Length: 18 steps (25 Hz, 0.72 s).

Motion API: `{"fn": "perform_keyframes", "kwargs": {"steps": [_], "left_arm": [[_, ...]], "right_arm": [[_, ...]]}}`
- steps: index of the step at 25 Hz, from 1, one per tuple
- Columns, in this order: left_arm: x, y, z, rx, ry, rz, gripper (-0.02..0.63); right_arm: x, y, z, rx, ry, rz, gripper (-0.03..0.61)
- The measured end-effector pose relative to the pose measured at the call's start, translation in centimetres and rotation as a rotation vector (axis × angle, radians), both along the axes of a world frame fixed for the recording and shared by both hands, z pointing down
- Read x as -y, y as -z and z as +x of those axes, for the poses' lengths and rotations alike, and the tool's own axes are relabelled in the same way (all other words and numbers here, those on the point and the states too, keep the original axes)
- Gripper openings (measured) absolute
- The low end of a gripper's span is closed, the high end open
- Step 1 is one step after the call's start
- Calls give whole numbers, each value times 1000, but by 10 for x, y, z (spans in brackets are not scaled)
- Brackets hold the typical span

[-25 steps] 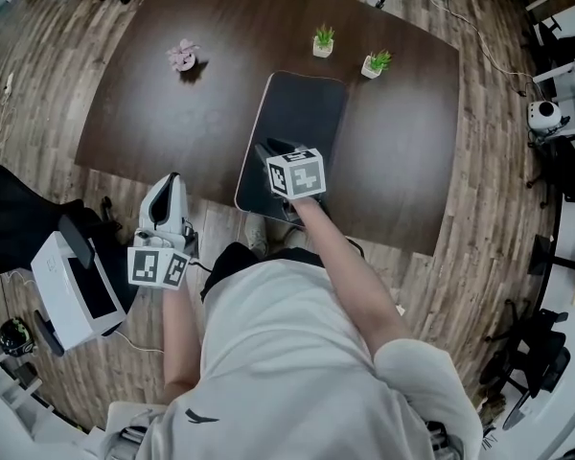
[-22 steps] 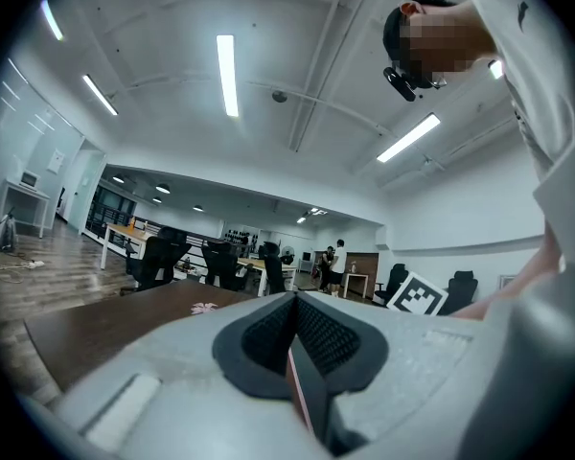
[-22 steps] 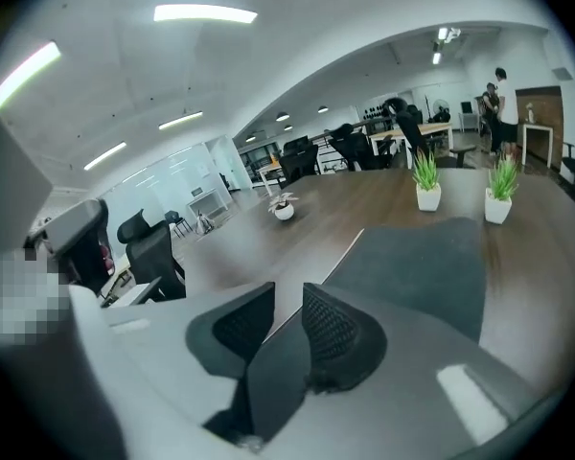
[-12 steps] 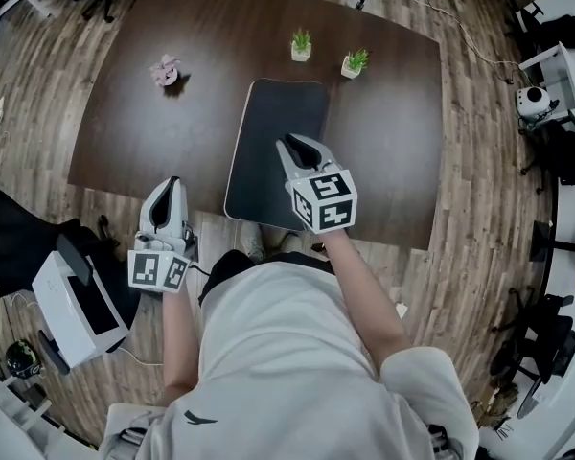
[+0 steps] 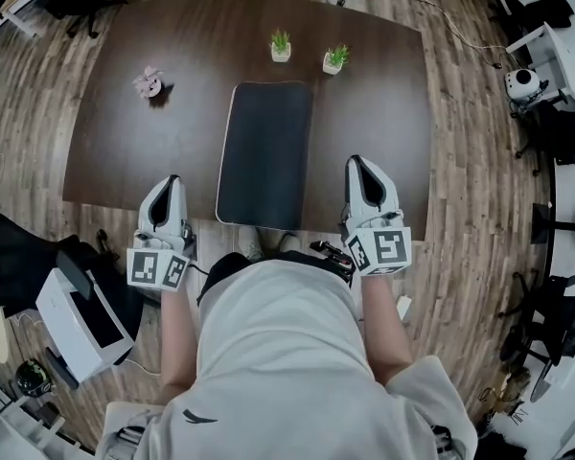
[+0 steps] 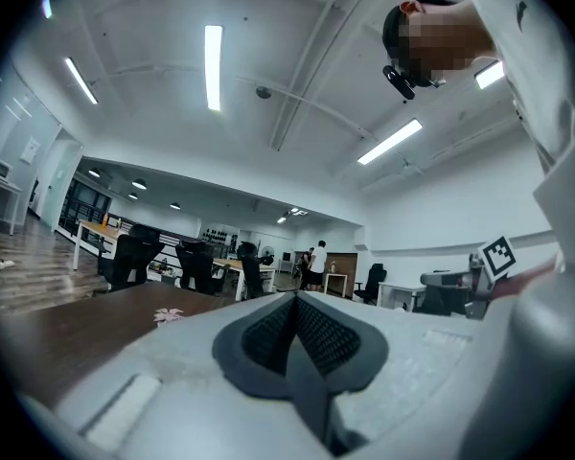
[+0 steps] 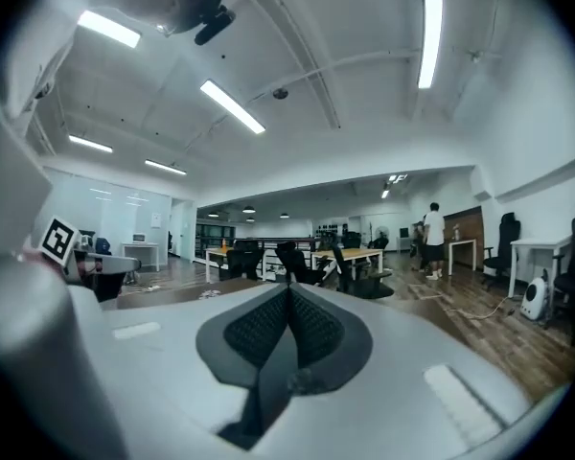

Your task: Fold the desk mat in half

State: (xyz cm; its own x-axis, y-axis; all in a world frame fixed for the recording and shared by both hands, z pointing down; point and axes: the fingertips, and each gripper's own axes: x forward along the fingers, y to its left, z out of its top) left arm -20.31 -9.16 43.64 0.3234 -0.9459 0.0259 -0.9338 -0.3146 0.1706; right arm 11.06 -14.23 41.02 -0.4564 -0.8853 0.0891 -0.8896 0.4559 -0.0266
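Head view: left gripper point(image 5: 168, 182) and right gripper point(image 5: 356, 164) carry square-marker cubes, jaws pressed together, the right's just closed, empty. Dark desk mat point(image 5: 265, 151) lies flat on brown table point(image 5: 125, 132), plank floor point(image 5: 470, 209) around.

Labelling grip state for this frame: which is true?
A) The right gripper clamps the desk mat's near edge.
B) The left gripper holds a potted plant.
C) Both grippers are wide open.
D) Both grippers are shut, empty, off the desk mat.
D: the left gripper and right gripper flank the desk mat without touching it, and each gripper view shows its jaws together with nothing between.
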Motion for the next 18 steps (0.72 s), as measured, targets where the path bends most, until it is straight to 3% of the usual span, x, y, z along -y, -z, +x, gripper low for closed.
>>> {"fn": "perform_keyframes", "kwargs": {"steps": [8,18], "left_arm": [[11,4,14,6,-49,12,0],[15,8,20,7,-70,19,0]], "right_arm": [[-14,-13,54,-15,-141,23,2],[-11,-14,56,-9,-142,24,2]]}}
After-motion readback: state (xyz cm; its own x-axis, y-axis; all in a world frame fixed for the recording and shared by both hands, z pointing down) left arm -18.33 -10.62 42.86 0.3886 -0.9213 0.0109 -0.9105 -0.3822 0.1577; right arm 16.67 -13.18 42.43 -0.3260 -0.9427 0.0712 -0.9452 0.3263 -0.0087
